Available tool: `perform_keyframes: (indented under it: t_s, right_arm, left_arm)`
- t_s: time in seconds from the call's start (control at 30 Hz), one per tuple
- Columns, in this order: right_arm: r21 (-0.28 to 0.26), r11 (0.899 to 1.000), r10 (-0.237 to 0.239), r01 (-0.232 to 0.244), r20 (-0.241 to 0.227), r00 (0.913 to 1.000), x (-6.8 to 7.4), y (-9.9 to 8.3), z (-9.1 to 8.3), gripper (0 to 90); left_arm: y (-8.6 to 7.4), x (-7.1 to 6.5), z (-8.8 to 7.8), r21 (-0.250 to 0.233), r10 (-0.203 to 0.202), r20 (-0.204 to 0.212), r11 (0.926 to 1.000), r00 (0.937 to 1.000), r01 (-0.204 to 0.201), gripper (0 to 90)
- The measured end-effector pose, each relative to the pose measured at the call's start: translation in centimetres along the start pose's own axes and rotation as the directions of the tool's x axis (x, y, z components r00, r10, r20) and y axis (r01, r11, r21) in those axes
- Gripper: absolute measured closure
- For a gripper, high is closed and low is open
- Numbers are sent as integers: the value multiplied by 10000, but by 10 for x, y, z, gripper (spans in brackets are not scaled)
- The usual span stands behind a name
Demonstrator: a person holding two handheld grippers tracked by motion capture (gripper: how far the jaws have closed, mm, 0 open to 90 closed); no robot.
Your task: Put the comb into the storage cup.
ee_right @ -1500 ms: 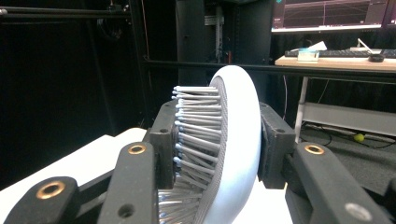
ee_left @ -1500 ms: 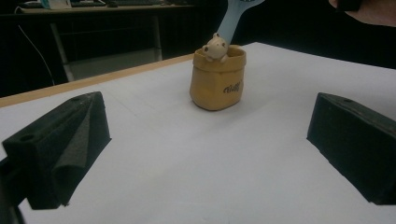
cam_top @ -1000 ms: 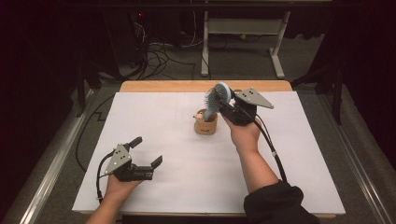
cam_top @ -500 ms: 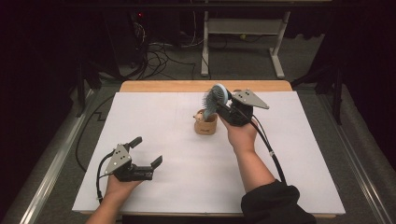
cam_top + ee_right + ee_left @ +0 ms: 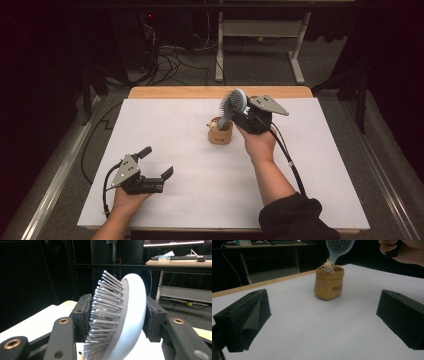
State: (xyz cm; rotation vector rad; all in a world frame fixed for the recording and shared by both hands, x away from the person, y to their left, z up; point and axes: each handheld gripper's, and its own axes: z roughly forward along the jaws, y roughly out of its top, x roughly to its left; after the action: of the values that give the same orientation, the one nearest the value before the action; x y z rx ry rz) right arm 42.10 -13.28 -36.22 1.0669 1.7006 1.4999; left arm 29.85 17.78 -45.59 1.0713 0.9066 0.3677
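From above, you see the white worktop (image 5: 200, 150) with a small tan pot (image 5: 220, 133) near its middle. A light blue hairbrush (image 5: 233, 104) stands in the pot with its handle down and its round head up, leaning a little. Your right claw (image 5: 239, 111) is at the head of the brush, and your left claw (image 5: 156, 162) sits low near the front left of the worktop, well apart from the pot.

The view along your left claw shows things the high view is too far away to show. The pot (image 5: 328, 285) has a little cream animal figure (image 5: 327, 266) peeking over its rim, and some dark writing on its side. The brush handle (image 5: 334, 258) goes down into the pot just behind the figure. The two jaws stand wide apart with only bare worktop between them, so your left claw holds nothing.

The view along your right claw shows the brush head (image 5: 120, 320) up close, side on. The bristles with their round tips point at one jaw, and the smooth blue back faces the other jaw. The jaws have just been opening, with the brush head between them. They sit very close on both sides, but you cannot tell if they press on it now.
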Motion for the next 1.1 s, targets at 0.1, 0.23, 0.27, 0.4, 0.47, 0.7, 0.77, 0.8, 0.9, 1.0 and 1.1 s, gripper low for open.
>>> perform_keyframes:
  t_s: [0.1,0.23,0.27,0.4,0.47,0.7,0.77,0.8,0.9,1.0,1.1]
  right_arm:
    - [53,10000,46,-46,-2,10000,-2,0,0,478]
    - [106,9999,101,-102,49,9999,-4,0,0,463]
    - [119,9999,115,-115,38,9999,-4,0,0,460]
    - [141,9998,126,-127,67,9999,-5,0,0,448]
    - [148,9998,152,-153,80,9999,-6,0,0,442]
    - [110,9998,138,-138,70,9999,-6,2,-2,421]
    - [104,9998,139,-140,92,9999,-6,2,-3,415]
    - [131,9998,142,-143,105,9998,-6,3,-3,415]
    - [196,9997,149,-152,195,9997,-6,2,-4,415]
    - [254,9996,133,-141,308,9994,-8,1,-5,417]
    - [260,9995,146,-154,337,9993,-9,-1,-6,411]
  left_arm:
    - [-1,0,0,6,9,22,10000,10000,-9,2]
    - [-1,-1,0,18,-2,53,10000,10000,1,2]
    - [-1,-1,0,34,3,60,10000,10000,-3,2]
    - [-2,-2,0,63,-1,88,10000,10000,0,2]
    - [-2,-2,0,56,-9,95,10000,10000,9,3]
    - [-2,-2,0,85,-28,134,10000,9999,27,2]
    - [-1,-2,0,75,-34,158,10000,9999,33,2]
    - [-1,-2,0,59,-44,158,10000,9999,43,3]
    - [-1,-2,0,69,-47,157,10000,9999,46,3]
    - [-1,-2,0,90,-33,171,10000,9998,32,3]
    - [-2,-2,0,131,-29,184,9999,9998,27,3]
